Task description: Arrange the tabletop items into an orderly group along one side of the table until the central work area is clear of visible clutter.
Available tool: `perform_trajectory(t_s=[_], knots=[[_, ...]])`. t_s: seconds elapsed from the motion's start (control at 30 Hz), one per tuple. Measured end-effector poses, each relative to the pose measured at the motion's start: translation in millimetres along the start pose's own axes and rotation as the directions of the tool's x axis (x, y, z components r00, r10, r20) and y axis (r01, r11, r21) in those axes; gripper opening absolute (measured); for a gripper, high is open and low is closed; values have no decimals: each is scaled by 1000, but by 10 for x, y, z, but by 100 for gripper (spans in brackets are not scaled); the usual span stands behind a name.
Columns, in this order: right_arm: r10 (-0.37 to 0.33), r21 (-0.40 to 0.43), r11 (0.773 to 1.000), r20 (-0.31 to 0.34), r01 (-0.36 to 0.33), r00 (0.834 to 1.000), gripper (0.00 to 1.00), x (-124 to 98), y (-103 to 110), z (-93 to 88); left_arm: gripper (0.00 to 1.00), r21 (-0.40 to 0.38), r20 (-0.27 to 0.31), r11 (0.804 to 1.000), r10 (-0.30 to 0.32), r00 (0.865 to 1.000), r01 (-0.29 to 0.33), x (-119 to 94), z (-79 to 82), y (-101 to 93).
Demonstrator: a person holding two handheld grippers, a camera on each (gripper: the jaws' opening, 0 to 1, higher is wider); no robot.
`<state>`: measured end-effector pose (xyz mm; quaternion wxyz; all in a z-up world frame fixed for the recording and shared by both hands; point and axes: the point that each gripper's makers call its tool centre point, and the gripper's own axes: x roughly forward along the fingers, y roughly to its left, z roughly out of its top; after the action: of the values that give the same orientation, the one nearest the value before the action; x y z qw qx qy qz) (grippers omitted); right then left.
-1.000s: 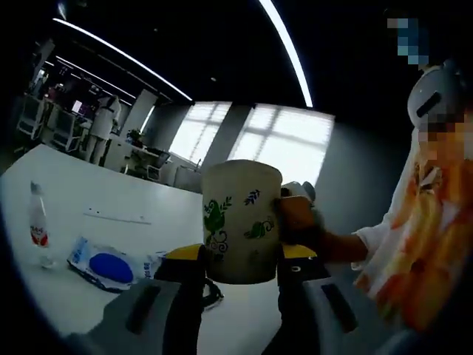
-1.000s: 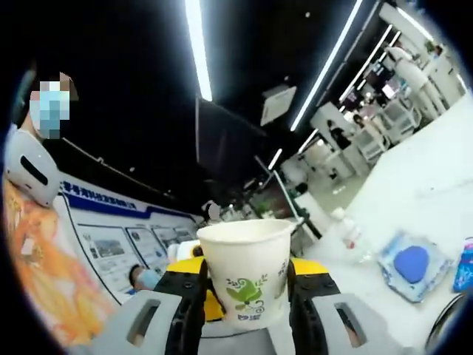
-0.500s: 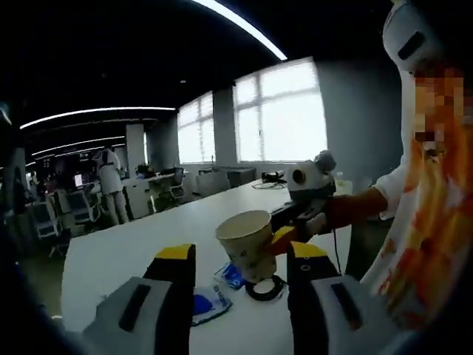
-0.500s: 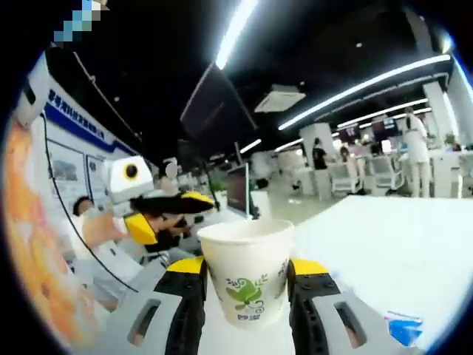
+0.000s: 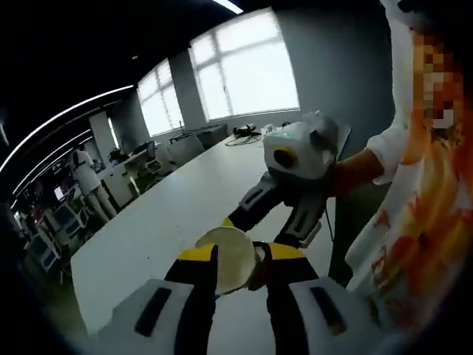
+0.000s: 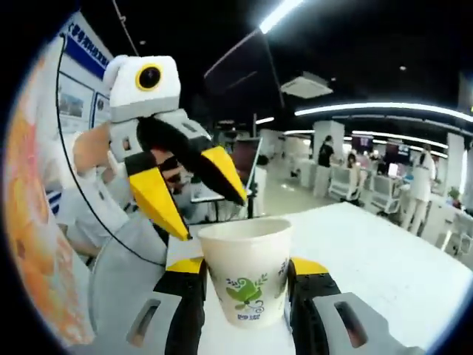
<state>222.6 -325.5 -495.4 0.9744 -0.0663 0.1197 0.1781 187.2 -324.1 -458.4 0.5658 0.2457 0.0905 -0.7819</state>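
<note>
A white paper cup with a green leaf print stands upright, mouth open, held above the white desk.

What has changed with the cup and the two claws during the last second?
The left claw, half a second ago well apart from the paper cup, has come close again, its jaws open by the rim. The right claw still holds the cup, unchanged in its own view.
</note>
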Motion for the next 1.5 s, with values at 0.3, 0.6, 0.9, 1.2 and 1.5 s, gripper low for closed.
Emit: perform_trajectory(t_s=[0.3,0.6,0.9,1.2,1.5], knots=[[-1,-121,993,-57,-5,998,43,42,133,-85,0,-92,-78,994,-68,995,61,84,-174,-127],[-17,81,996,-97,25,995,46,3,77,-385,0,-91,-145,996,-14,989,1,27,-484,52],[-139,292,937,-194,192,971,55,-297,-12,-954,0,-49,-350,977,176,920,-206,-102,-1404,630],[-298,459,811,-208,362,931,56,-704,-93,-1192,0,5,-450,970,220,866,-244,-31,-2166,963],[-487,564,664,-172,491,856,57,-1102,-122,-1105,0,72,-526,982,187,829,-176,9,-2600,1033]])
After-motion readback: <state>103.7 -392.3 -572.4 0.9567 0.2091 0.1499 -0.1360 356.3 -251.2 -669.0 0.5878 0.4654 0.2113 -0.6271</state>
